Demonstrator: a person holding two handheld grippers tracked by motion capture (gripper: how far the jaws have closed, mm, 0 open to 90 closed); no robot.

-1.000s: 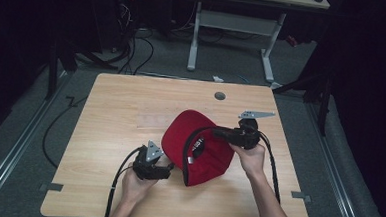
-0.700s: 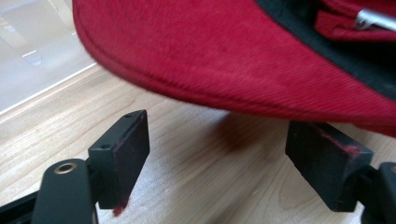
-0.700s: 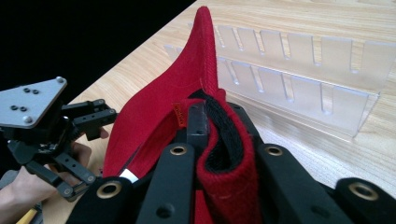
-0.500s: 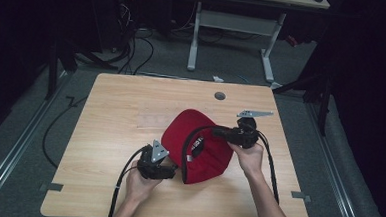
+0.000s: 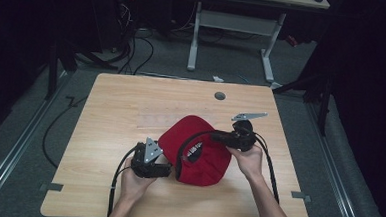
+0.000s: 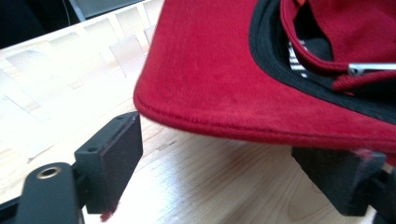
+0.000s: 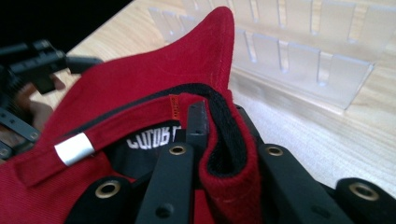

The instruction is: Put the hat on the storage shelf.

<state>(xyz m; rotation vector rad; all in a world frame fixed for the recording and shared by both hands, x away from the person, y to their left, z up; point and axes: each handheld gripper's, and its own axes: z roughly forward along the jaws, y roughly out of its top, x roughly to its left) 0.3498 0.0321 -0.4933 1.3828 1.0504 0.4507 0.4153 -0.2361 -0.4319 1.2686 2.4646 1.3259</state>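
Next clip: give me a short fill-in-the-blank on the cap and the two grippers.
1. The cap on the table is coloured ____.
2. The right gripper is shut on the cap's ____.
3. The left gripper, whose jaws have just been opening, stands ____ around the brim's edge.

Missing words: red; rim; open

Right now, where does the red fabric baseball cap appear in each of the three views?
High view: the red fabric baseball cap lies at the table's near centre, between the two grippers.
Left gripper view: its red brim fills the upper right, just above the open fingers.
Right gripper view: centre and left, its edge pinched between the fingers.
Shared landmark: the cap's black inner sweatband.
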